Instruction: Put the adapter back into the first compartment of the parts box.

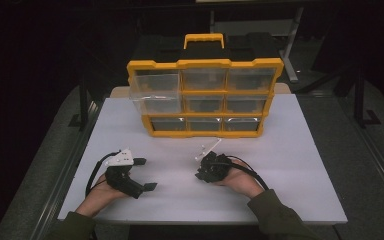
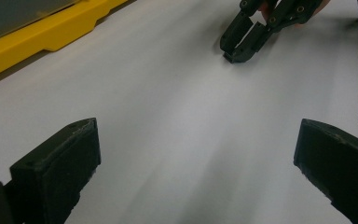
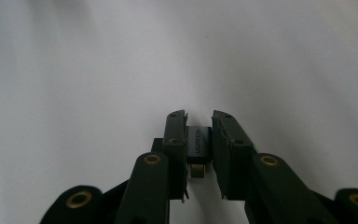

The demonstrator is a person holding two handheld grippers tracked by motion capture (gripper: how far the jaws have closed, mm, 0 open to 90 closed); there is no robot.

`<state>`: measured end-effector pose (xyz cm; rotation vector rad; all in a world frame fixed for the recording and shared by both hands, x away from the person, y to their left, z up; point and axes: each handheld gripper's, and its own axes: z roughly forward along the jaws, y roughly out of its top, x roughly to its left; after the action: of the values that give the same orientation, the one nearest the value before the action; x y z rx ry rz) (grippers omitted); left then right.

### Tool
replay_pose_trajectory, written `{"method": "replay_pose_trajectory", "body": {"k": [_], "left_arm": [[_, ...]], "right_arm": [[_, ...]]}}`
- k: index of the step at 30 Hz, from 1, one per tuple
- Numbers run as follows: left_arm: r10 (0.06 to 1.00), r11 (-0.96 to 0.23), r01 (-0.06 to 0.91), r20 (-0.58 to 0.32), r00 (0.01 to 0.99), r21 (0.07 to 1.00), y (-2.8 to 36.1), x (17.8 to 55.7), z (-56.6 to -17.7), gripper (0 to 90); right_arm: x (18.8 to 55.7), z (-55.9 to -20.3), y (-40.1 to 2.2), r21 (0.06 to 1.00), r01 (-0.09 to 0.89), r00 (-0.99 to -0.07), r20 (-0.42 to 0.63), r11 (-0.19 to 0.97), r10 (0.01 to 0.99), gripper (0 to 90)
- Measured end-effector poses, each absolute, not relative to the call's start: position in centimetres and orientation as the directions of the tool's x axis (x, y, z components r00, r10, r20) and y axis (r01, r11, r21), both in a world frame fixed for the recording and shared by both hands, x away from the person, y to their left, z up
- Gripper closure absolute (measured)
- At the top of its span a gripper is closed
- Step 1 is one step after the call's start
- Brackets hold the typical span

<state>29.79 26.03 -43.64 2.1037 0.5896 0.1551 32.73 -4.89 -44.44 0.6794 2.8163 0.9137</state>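
A small grey adapter [image 3: 199,142] with a gold-coloured plug end sits between the two black fingers of my right gripper [image 3: 199,119], which is shut on it just above the white tabletop. In the high view the right gripper [image 1: 201,175] rests at the table's middle front, held by a hand. My left gripper [image 1: 146,174] lies to its left, jaws wide open with nothing between them. The left gripper view looks across bare table past its own open jaws [image 2: 198,140] to the right gripper [image 2: 235,51] beyond.
A yellow and black drawer organiser [image 1: 205,95] with clear drawers stands at the back of the white table [image 1: 290,165]; its top-left drawer [image 1: 155,92] is pulled out. Its yellow base [image 2: 51,32] shows in the left gripper view. Dark floor surrounds the table.
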Motion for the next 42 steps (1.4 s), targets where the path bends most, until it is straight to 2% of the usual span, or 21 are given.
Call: {"method": "replay_pose_trajectory", "body": {"k": [8, 11, 42], "left_arm": [[0.465, -0.468, 0.35, -0.11, 0.878, 0.812, 26.0, 29.8, -43.6, 0.0], [0.461, -0.466, 0.345, -0.109, 0.881, 0.815, 26.0, 29.7, -43.6, 3.5], [0.461, -0.469, 0.364, -0.128, 0.878, 0.805, 25.7, 29.6, -43.9, 0.0]], "right_arm": [[32.7, -44.4, -4.9, 0.58, 0.359, -0.904, 0.021, 0.732, 0.426, 75.3], [32.8, -44.4, -4.9, 0.58, 0.356, -0.906, 0.023, 0.733, 0.422, 75.3], [34.0, -41.7, -6.0, 0.594, 0.373, -0.909, 0.08, 0.713, 0.409, 75.3]]}}
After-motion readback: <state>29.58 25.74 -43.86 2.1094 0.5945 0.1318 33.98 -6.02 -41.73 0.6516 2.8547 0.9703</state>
